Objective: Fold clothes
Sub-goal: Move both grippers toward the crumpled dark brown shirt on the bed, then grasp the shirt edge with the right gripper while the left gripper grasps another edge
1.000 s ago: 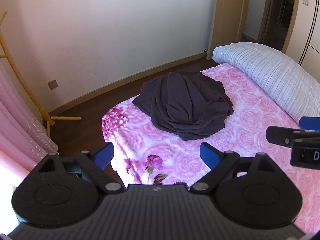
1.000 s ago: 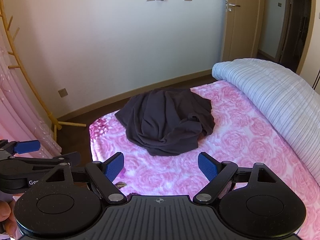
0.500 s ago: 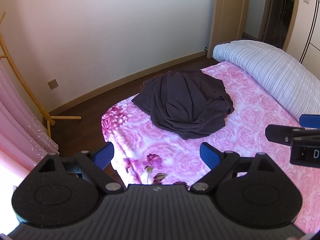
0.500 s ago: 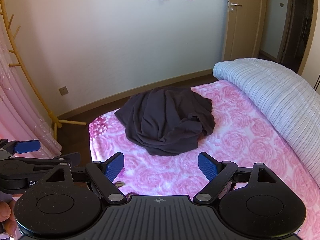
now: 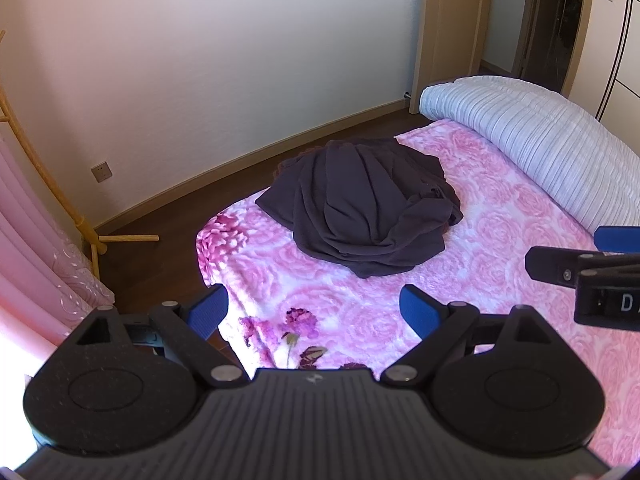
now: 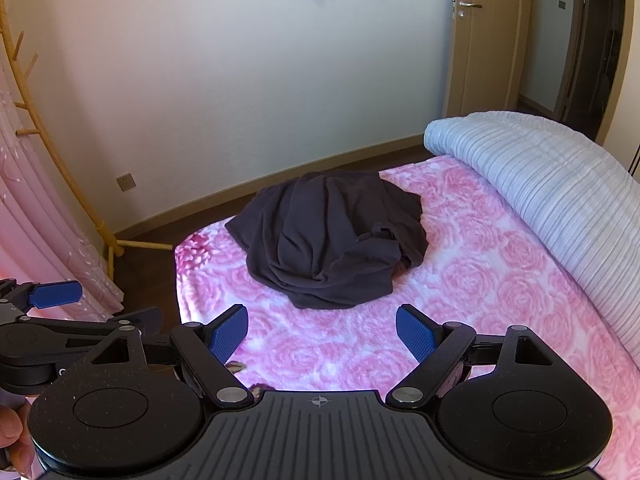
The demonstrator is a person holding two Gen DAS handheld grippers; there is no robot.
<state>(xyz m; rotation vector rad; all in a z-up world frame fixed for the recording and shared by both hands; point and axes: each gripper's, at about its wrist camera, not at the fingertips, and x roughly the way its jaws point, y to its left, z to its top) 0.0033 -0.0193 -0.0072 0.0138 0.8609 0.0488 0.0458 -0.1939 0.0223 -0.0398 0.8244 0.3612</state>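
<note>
1. A dark cloth [image 5: 368, 208] lies in a crumpled heap on the bed [image 5: 500, 240], in the middle of the left wrist view. It sits near the far corner of the pink flowery blanket [image 6: 460, 280].

2. The left gripper [image 5: 314, 310] fills the bottom of its view. Its jaws are spread wide, with nothing between the blue pads [image 5: 208, 312]. It hangs above the near edge of the bed, well apart from the cloth.

3. The right gripper [image 6: 322, 334] fills the bottom of its own view. Its jaws are spread wide too, and hold nothing — only pink blanket shows between them.

4. In the right wrist view the left gripper also shows at the lower left edge, with one blue pad sticking out.

5. In the left wrist view a piece of the right gripper shows at the right edge, near the blanket.

6. A pale striped quilt [image 6: 552, 184] lies rolled along the right side of the bed, just beside the blanket.

7. A bit of a hand [image 6: 12, 436] shows at the lower left corner of the right wrist view — it may be holding the left gripper, but most of it is cut off.

8. A wooden coat stand [image 5: 60, 200] leans at the left, beside pink curtains [image 5: 36, 264].

9. A wooden door [image 6: 484, 36] stands at the upper right.
</note>
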